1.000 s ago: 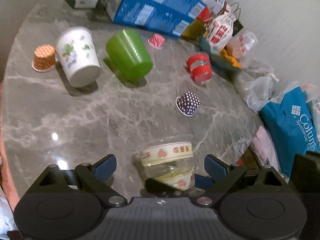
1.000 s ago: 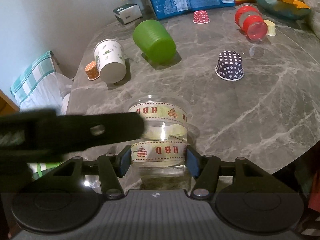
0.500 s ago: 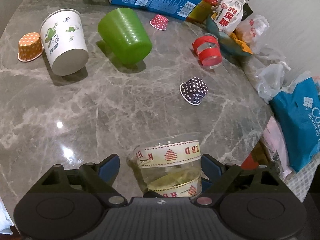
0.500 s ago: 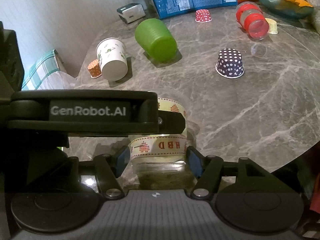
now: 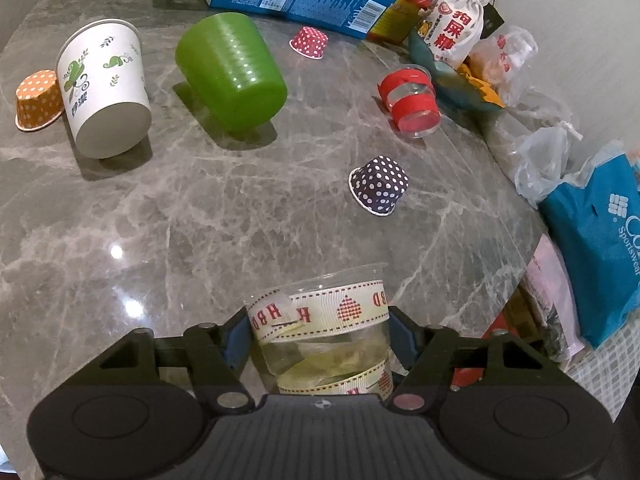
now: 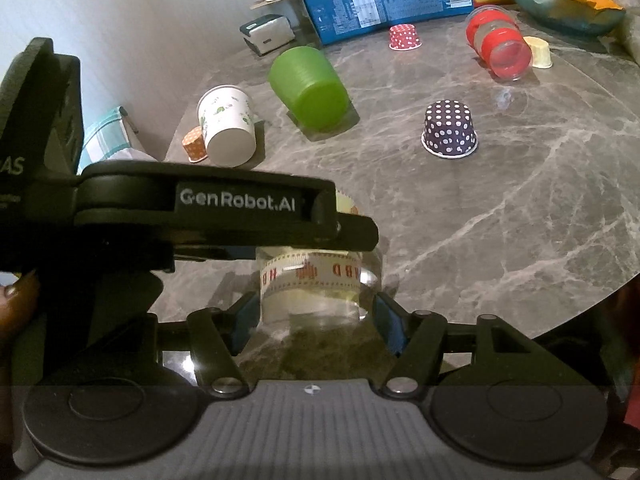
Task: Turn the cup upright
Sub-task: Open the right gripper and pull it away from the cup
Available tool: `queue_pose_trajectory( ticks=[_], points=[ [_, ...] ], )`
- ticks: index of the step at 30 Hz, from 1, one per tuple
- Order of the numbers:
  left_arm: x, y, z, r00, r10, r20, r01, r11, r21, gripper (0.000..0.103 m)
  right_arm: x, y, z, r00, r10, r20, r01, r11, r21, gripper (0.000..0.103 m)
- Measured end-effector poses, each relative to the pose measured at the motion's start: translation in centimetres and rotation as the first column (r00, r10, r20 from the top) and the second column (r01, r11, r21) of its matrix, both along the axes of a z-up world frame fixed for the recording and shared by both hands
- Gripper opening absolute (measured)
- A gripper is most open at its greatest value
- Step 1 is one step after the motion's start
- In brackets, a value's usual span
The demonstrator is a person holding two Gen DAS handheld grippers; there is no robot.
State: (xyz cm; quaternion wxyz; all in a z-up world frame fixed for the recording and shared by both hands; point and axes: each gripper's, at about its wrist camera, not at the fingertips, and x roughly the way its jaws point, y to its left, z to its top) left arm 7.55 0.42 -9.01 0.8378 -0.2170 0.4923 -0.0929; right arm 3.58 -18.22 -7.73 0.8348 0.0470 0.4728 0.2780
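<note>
The clear cup (image 5: 320, 332) stands straight up, pinched between the pads of my left hand-held gripper (image 5: 318, 334); my right hand-held gripper (image 6: 314, 314) brackets its base, grip uncertain.

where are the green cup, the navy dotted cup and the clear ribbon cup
green cup (image 5: 230, 70), left wrist view, ribbed side wall
navy dotted cup (image 5: 380, 184), left wrist view, dotted side
clear ribbon cup (image 5: 324, 312), left wrist view, upper ribbon band

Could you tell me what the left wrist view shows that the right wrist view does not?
Only the left wrist view shows the blue sportswear bag off the table's right side. Only the right wrist view shows the small pale yellow cup and the left gripper's black body. Both share the clear plastic cup wrapped in HBD ribbon between the jaws, and the green plastic cup lying on its side.
</note>
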Motion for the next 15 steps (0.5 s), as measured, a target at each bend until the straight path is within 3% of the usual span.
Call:
queue_pose_trajectory(
  ticks=[8, 15],
  points=[
    [0.2, 0.4, 0.6, 1.000, -0.011, 0.028, 0.011, 1.000, 0.003, 0.070, -0.4, -2.3, 0.8, 1.000, -0.017, 0.014, 0.016, 0.998, 0.056, 0.075],
    [0.6, 0.8, 1.3, 0.999, -0.025, 0.046, 0.024, 1.000, 0.017, 0.070, 0.0, -4.5, 2.0, 0.998, -0.048, 0.038, 0.043, 0.991, 0.128, 0.090]
  ],
)
